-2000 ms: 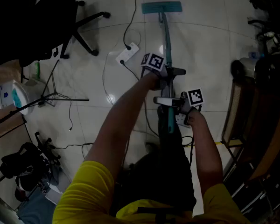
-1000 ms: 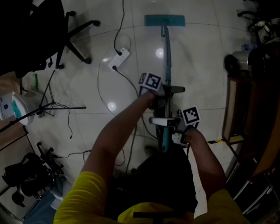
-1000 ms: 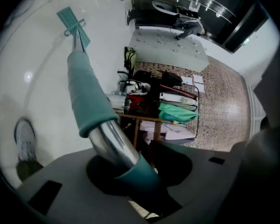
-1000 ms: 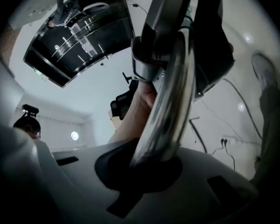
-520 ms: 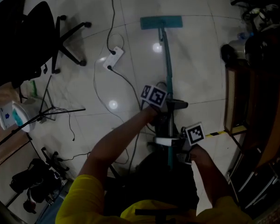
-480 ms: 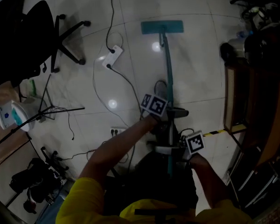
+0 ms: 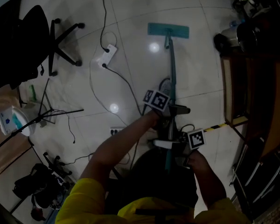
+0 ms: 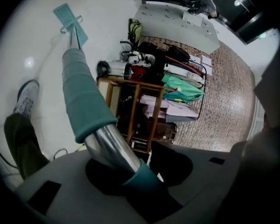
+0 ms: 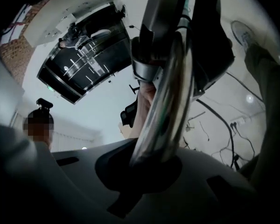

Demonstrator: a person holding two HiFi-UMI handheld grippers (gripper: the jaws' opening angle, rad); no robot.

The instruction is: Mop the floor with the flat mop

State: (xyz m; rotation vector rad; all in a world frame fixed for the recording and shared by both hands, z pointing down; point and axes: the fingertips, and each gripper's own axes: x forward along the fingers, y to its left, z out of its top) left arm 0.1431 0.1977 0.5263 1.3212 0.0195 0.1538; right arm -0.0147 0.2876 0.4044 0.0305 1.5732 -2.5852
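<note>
1. Overhead, in the head view, the flat mop [image 7: 171, 71] runs straight out ahead of the person. Its mop head [image 7: 168, 30] lies flat on the tiled floor [image 7: 135, 13], well apart from the power strip [image 7: 107, 54] and the office chair [image 7: 49, 36].
2. Same view: the left gripper [image 7: 172, 110] takes the handle lower down, and the right gripper [image 7: 167, 143] takes it near the upper end, close to the body. The left forearm [image 7: 123, 141] reaches forward and down. The right forearm [image 7: 207, 176] is bent and kept in.
3. Left gripper view: the jaws are closed around the handle, which sits in their notch. The hold falls just where the teal sleeve [image 8: 84, 92] gives way to the bare chrome tube [image 8: 113, 148]. The mop head shows at the far end, on the floor.
4. Right gripper view: the jaws are clamped on the chrome tube, which sits squarely in the notch, with nothing else between them.
5. Assessment: the mop looks light and its shaft stiff, so two holds set apart should steer it well. The polished tube looks slippery and may twist in the jaws. The sleeve appears the surer place to grip.
</note>
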